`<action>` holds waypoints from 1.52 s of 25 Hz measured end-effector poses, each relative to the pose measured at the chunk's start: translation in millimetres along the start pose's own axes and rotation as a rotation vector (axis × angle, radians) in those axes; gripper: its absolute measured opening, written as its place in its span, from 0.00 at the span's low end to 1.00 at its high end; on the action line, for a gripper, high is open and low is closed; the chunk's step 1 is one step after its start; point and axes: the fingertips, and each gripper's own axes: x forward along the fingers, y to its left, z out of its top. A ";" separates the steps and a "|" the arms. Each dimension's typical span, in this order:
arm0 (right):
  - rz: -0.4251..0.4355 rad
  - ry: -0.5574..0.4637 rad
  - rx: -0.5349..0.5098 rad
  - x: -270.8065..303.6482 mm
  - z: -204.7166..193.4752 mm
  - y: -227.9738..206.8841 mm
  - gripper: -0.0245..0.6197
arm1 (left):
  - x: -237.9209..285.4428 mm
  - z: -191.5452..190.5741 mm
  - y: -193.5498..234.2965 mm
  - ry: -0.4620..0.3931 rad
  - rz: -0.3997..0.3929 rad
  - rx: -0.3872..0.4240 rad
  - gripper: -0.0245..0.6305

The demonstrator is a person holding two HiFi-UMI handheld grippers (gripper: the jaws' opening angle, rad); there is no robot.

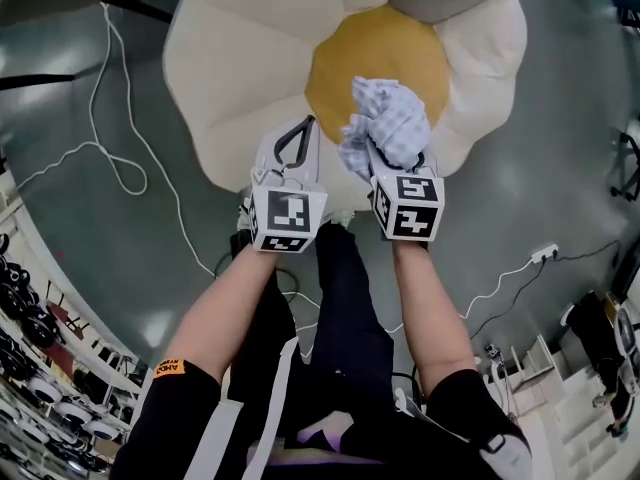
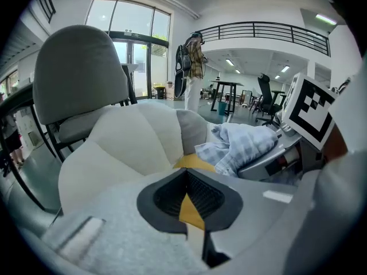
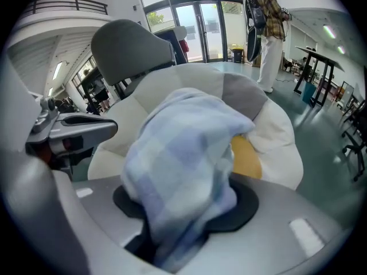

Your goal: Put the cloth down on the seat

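The big soft flower-shaped seat (image 1: pixel 230 78), with cream petals round a yellow middle (image 1: pixel 380 53), lies under both hands. The crumpled blue-and-white checked cloth (image 1: pixel 388 123) is bunched up over the yellow middle and does not seem to lie on it yet. The right tongs (image 1: pixel 392 163) are clenched on its lower end, so the cloth sticks out ahead of them toward the seat. The left tongs (image 1: pixel 308 124), just beside, are closed with nothing in them.

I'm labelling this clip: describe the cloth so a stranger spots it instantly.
Find the flower-shaped seat with cream petals. Over its yellow centre, the right tool grips the cloth: a crumpled, pale blue-and-white checked bundle against plain cushions.
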 end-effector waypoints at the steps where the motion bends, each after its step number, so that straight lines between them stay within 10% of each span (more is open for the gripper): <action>1: 0.001 0.008 0.000 6.9 -4.4 -3.0 0.41 | 6.4 -5.4 -0.7 0.006 0.001 -0.001 0.04; 38: -0.045 0.139 -0.044 102.8 -49.6 -45.7 0.56 | 73.4 -27.4 -1.7 0.007 -0.075 0.004 0.04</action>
